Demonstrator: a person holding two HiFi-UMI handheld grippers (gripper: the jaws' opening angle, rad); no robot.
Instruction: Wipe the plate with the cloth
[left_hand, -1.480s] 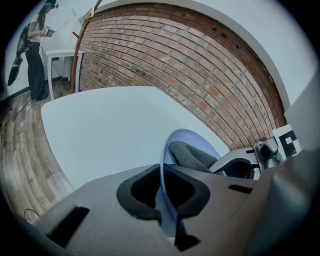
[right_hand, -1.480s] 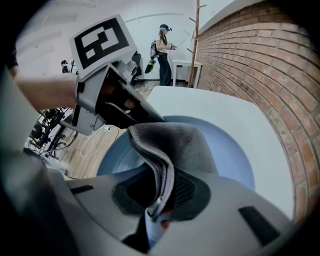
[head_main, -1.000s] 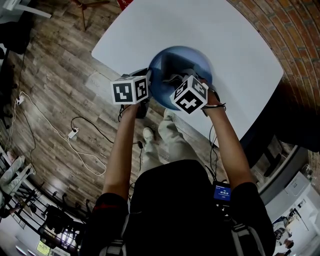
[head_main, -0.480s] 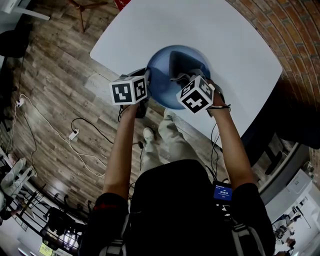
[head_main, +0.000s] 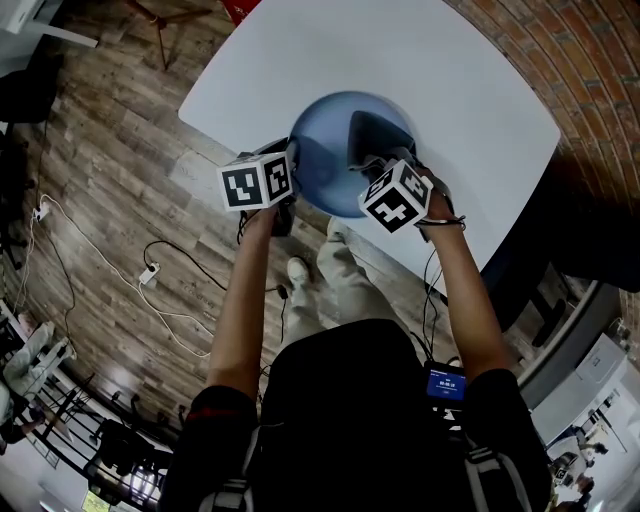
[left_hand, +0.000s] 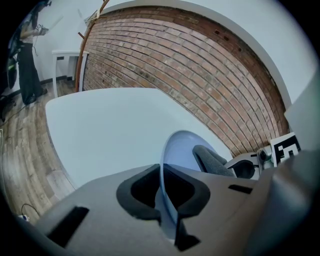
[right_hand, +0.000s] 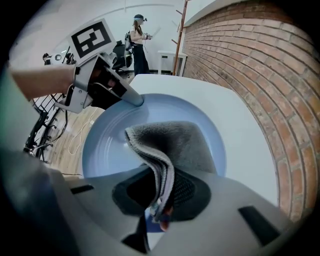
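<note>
Left claw (left_hand: 162, 200) is clamped on the near rim of the blue plate (head_main: 325, 130), with the rim running straight between its jaws. Right claw (right_hand: 160, 200) is clamped on a fold of the grey cloth (right_hand: 170, 145), and the free end lies across the plate's inner face on the right side. The plate sits over the near edge of the white desk (head_main: 450, 80); I can't tell if its far rim rests on the desk or is lifted clear. The step in hand looks like the wiping stroke. To do it well, hold the left clamp firm so the plate doesn't pivot. Press the cloth flat on the face and sweep in arcs from centre to rim, covering the left half near the left claw too. Go light on pressure, since the plate is held at one rim point only and could twist or slip. Don't let the fold pull out of the right jaws.
</note>
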